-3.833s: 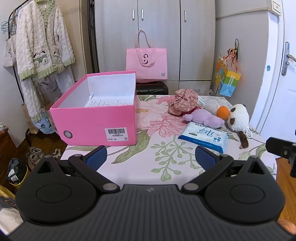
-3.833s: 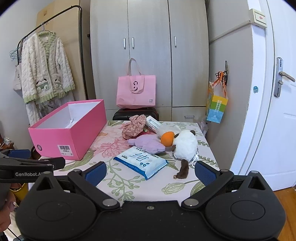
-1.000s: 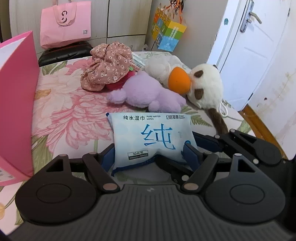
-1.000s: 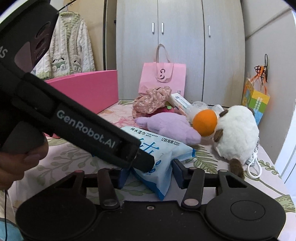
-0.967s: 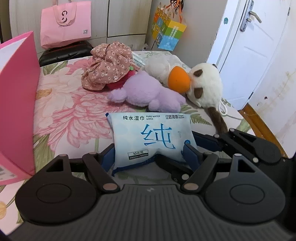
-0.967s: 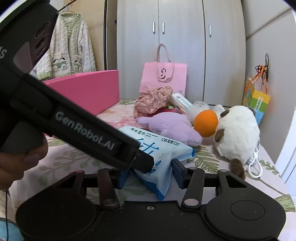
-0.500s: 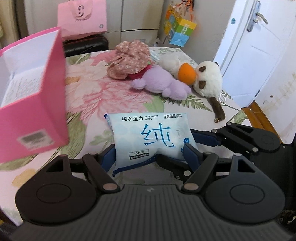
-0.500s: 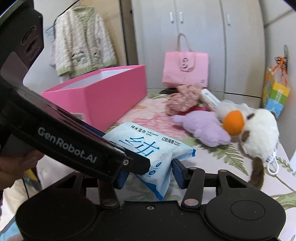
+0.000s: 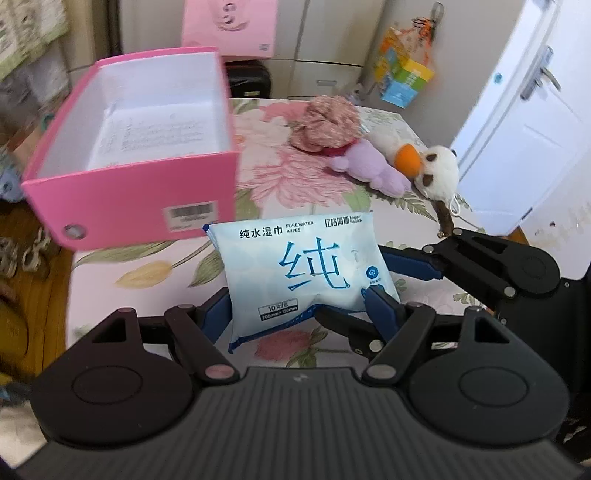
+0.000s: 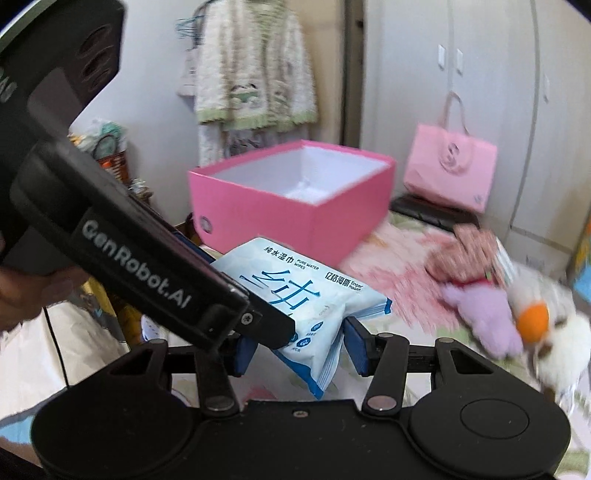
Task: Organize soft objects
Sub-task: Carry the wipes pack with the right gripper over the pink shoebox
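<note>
A pale blue pack of wet wipes [image 9: 303, 269] is held in the air by both grippers. My left gripper [image 9: 299, 314] is shut on its near edge. My right gripper [image 10: 299, 350] is shut on the pack [image 10: 295, 295] from the right side, crossing the left one. The open pink box [image 9: 147, 147] stands on the table's left, just beyond the pack; it also shows in the right wrist view [image 10: 291, 199]. A floral fabric bundle [image 9: 325, 123], a purple plush [image 9: 369, 170] and a white duck plush [image 9: 428, 166] lie at the table's far right.
The table has a floral cloth [image 9: 147, 273]. A pink tote bag [image 9: 229, 26] stands behind it by the wardrobe. A white door [image 9: 517, 129] is on the right. A cardigan [image 10: 255, 62] hangs on the left. Floor clutter [image 9: 22, 254] lies left of the table.
Both grippers have carried the wipes pack up and left, from beside the plush toys toward the pink box. The box's open inside has come into view.
</note>
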{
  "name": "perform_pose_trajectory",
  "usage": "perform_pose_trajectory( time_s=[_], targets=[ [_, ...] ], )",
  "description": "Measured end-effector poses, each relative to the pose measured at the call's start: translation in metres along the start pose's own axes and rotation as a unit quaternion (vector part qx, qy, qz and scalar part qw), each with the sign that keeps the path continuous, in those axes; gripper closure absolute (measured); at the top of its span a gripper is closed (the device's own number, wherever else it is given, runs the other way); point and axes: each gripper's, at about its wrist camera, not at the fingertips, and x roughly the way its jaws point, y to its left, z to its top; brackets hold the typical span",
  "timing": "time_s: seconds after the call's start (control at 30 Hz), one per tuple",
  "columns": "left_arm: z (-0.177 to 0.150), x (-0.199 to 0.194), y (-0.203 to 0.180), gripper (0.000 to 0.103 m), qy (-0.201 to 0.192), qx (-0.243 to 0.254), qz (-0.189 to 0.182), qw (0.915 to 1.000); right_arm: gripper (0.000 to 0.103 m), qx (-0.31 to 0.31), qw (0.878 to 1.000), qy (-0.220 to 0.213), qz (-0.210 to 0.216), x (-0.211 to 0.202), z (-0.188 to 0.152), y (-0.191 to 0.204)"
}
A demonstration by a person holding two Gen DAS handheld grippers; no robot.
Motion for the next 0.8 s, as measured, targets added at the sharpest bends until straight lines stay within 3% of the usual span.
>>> perform_pose_trajectory(
  time_s=[0.2, 0.43, 0.63, 0.8],
  targets=[
    [0.011, -0.031, 0.030, 0.027, -0.002, -0.050, -0.004, 0.9987, 0.046, -0.038, 0.999, -0.006, 0.022, -0.002, 0.035, 0.020],
    [0.047, -0.048, 0.051, 0.026, -0.046, -0.041, 0.011, 0.9980, 0.046, -0.064, 0.997, -0.039, 0.013, 0.014, 0.079, 0.021],
    [0.098, -0.034, 0.075, 0.026, -0.077, -0.041, 0.015, 0.9961, 0.046, -0.072, 0.996, -0.052, 0.002, 0.048, 0.120, 0.001],
    [0.142, -0.003, 0.102, 0.026, -0.075, -0.055, 0.010, 0.9956, 0.044, -0.071, 0.997, -0.035, 0.004, 0.094, 0.152, -0.022]
  ],
)
